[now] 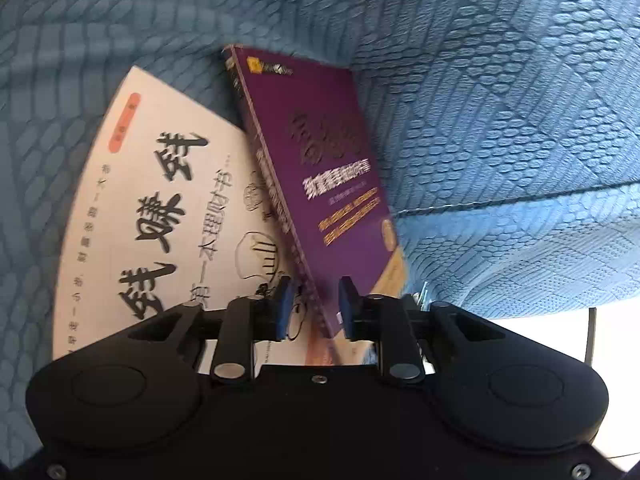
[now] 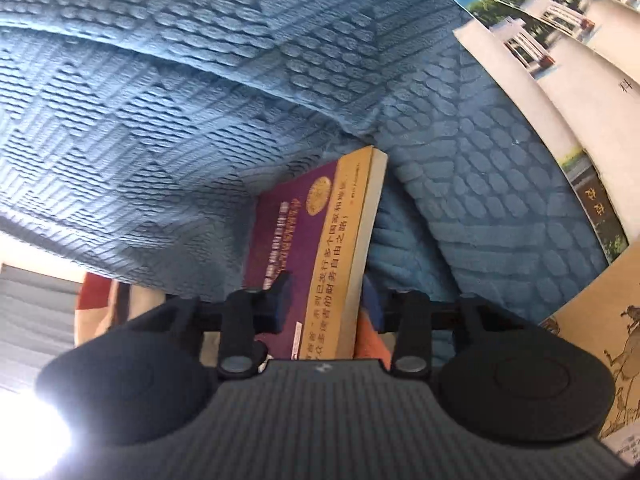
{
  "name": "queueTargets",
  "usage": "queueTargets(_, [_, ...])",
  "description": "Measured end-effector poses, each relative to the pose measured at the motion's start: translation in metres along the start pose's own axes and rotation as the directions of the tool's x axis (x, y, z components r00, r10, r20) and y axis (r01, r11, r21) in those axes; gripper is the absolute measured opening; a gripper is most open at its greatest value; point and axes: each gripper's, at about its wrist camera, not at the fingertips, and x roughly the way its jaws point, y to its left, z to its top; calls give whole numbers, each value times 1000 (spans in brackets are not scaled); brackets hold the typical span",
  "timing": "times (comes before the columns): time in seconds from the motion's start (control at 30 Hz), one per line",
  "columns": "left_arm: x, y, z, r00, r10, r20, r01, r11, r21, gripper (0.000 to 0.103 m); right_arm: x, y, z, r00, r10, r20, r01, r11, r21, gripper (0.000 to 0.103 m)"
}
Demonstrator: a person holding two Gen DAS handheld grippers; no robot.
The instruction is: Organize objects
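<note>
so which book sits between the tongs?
The purple book, tilted up on edge between both tongs; the white book lies flat beside it, and the photo-cover booklets lie off to the side.

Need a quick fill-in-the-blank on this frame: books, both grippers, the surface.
1. Between the fingers of the left gripper is the corner of a book whose cover is ____.
2. The white book lies partly ____ that book.
3. The books rest on a quilted fabric coloured ____.
4. The right gripper straddles the same book at its edge band coloured ____.

Missing words: purple; under; blue; yellow
</note>
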Motion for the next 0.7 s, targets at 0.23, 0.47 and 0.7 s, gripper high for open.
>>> queueTargets(0.23, [-5,8,3,994,-107,-6,106,991,-81,56,-4,19,-13,995,81,-52,-82,996,-20,41])
queueTargets(0.47, [-6,7,4,986,-164,18,165,980,-107,50,-13,39,-18,990,128,-62,-131,990,-47,39])
queueTargets(0.7, [-5,7,5,978,-201,52,206,972,-118,29,-17,43,-28,991,120,-65,-123,992,-40,39])
